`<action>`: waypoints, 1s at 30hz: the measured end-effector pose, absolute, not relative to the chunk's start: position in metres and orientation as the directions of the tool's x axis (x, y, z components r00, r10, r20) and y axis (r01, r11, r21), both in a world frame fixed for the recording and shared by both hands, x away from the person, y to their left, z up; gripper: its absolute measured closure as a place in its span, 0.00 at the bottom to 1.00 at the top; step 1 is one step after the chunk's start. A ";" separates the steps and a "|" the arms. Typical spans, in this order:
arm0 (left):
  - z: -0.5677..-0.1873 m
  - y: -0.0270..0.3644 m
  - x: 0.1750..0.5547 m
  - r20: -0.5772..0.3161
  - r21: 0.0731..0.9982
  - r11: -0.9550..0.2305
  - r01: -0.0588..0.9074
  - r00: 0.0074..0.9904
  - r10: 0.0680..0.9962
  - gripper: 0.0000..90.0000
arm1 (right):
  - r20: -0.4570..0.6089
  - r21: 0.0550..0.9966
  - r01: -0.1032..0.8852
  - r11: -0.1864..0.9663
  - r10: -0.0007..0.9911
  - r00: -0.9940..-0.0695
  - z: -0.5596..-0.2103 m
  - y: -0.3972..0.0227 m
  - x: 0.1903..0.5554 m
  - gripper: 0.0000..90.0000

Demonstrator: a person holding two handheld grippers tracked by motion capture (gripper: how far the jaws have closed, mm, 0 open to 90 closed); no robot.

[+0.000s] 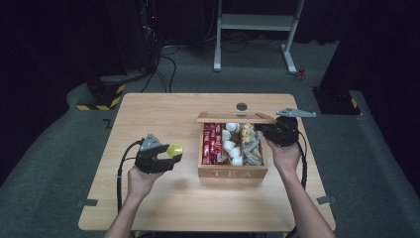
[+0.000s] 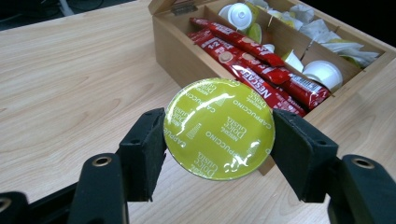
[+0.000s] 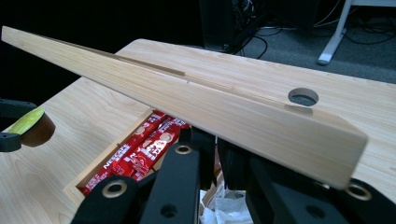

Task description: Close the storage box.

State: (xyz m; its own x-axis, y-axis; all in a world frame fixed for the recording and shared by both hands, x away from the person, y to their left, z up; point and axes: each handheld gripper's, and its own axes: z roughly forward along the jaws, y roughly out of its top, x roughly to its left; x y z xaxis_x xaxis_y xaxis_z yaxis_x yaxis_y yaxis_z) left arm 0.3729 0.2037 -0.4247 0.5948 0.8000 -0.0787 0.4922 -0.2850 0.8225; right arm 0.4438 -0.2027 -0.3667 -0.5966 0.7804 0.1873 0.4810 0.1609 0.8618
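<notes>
Left gripper (image 1: 166, 157), left of the tea box (image 1: 233, 172), has jaws clamped on a yellow coffee capsule (image 2: 218, 127); right gripper (image 1: 267, 130) jaws pinch the lid (image 3: 196, 100), propping it open.

Layout on the counter (image 1: 148, 208). The tea box (image 1: 233, 171) stands right of centre, its lid (image 1: 235, 118) raised at the far side. Inside, sachets (image 1: 212, 144) fill the left compartment, white capsules (image 1: 232, 146) the middle one, and wrapped packets (image 1: 251, 146) the right one. The left claw (image 1: 166, 157) sits left of the box, apart from it and above the counter, with a capsule (image 1: 174, 150) between its jaws. The right claw (image 1: 265, 131) is at the box's far right corner, against the lid. A round hole (image 1: 241, 106) in the counter lies behind the box.
</notes>
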 end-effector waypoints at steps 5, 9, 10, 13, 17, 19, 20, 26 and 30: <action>-0.428 0.208 0.371 -0.079 0.819 -0.281 0.500 0.584 0.808 0.42 | 0.187 0.862 0.481 0.161 0.780 -0.597 -0.367 -0.203 0.444 0.95; -0.430 0.210 0.370 -0.076 0.816 -0.283 0.505 0.578 0.812 0.42 | 0.188 0.861 0.482 0.160 0.781 -0.596 -0.367 -0.203 0.444 0.95; -0.431 0.211 0.370 -0.078 0.814 -0.282 0.507 0.577 0.813 0.42 | 0.188 0.862 0.481 0.160 0.780 -0.596 -0.367 -0.203 0.444 0.95; -0.434 0.213 0.369 -0.075 0.811 -0.280 0.513 0.567 0.821 0.42 | 0.186 0.862 0.481 0.162 0.780 -0.597 -0.367 -0.203 0.444 0.95; -0.437 0.216 0.368 -0.068 0.807 -0.283 0.517 0.558 0.827 0.42 | 0.188 0.861 0.483 0.161 0.780 -0.596 -0.367 -0.203 0.443 0.95; -0.438 0.216 0.368 -0.064 0.804 -0.287 0.520 0.555 0.829 0.42 | 0.188 0.861 0.482 0.161 0.780 -0.597 -0.367 -0.203 0.443 0.95; -0.439 0.216 0.368 -0.058 0.803 -0.289 0.522 0.551 0.833 0.42 | 0.188 0.861 0.482 0.161 0.780 -0.597 -0.367 -0.203 0.443 0.95; -0.448 0.217 0.367 -0.038 0.788 -0.307 0.534 0.540 0.841 0.42 | 0.187 0.860 0.483 0.162 0.781 -0.596 -0.367 -0.203 0.443 0.95; -0.453 0.216 0.367 -0.022 0.784 -0.317 0.534 0.534 0.845 0.42 | 0.187 0.860 0.483 0.163 0.781 -0.596 -0.367 -0.203 0.443 0.95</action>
